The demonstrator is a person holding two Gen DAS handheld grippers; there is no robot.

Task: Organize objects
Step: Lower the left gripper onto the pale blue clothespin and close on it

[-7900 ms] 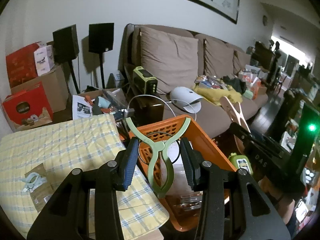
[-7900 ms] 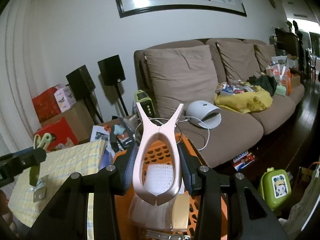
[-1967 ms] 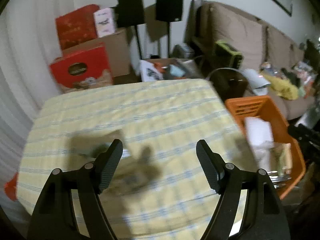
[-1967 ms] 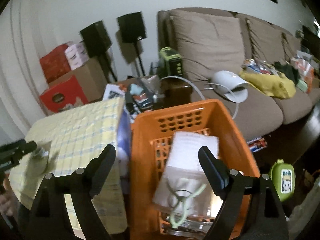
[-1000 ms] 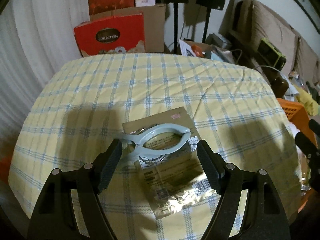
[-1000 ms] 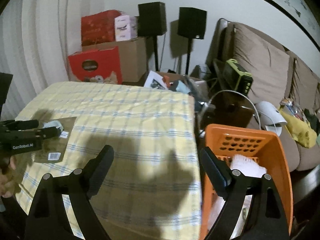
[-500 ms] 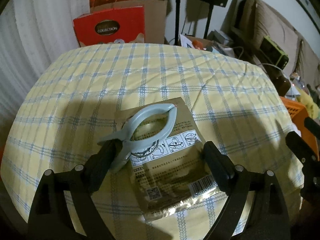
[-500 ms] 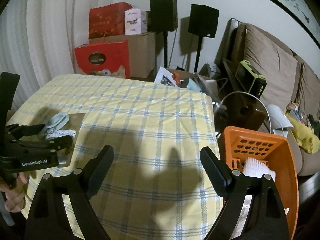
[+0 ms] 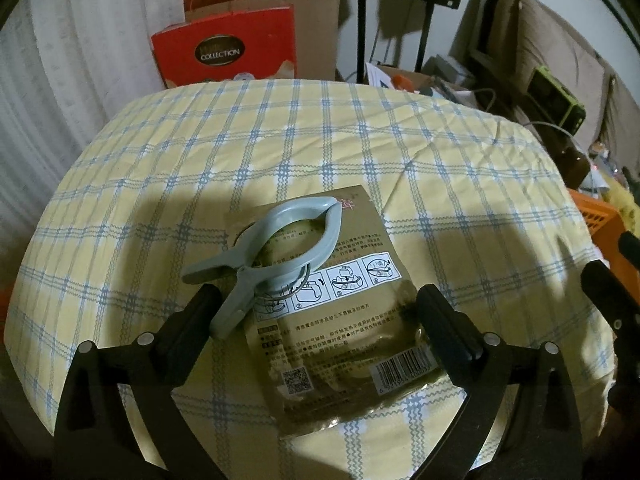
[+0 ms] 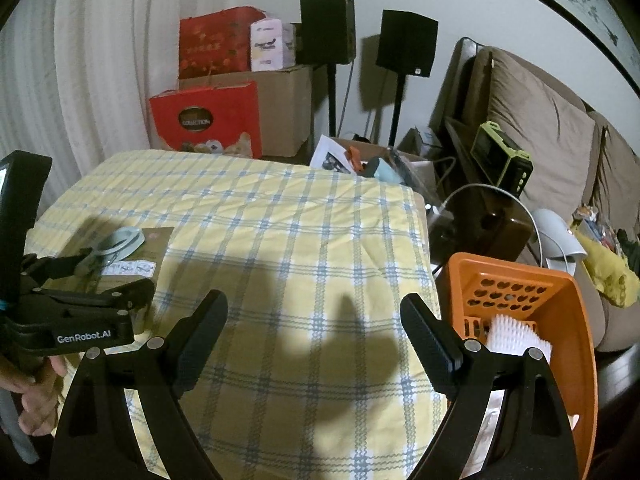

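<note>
- grey clip lies on the brown foil packet, its mouth over the packet's far edge, both flat on the checked bench; whether it actually bites the packet we cannot tell
- left gripper jaws opening, nothing pressed; clip handle lies just by the left pad, packet between the pads; we judge a close from here could pinch the packet with the clip, or catch one handle only and twist it out
- if the clip does bite, the packet may ride along into the orange basket; foil looks slick, could slide on the cloth
- right gripper wide open and empty over bare cloth, basket beside its right finger; we see a collision risk if both reach the basket together
- readable: "GenRobot.AI" on the left gripper body; "COLLECTION" on the red box; packet carries Chinese print, pictogram strip, QR code and barcode, digits too small to trust
</note>
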